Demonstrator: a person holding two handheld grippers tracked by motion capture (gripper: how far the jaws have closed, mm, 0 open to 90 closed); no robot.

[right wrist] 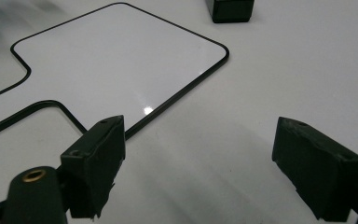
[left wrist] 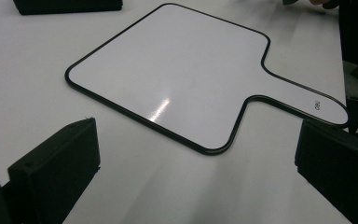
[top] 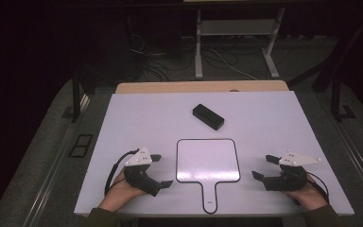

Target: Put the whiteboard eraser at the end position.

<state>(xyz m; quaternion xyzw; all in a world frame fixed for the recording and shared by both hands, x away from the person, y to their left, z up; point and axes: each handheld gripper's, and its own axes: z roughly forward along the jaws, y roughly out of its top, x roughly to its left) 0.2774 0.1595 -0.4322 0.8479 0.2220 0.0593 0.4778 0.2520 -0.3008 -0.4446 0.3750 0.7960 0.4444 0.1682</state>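
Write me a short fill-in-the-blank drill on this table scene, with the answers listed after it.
1. The paddle-shaped whiteboard lies ____ the two grippers.
2. The black box lies beyond the whiteboard, ____ from it.
3. The left gripper and right gripper both have ____ jaws.
4. The whiteboard's handle points toward the ____.

Answers: between; apart; open; person

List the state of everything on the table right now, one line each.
Handled whiteboard: flat on the table, blank, handle toward the person, untouched.
Black box: lying flat beyond the whiteboard, untouched.
Left gripper: jaws open, empty, left of the whiteboard.
Right gripper: jaws open, empty, right of the whiteboard.
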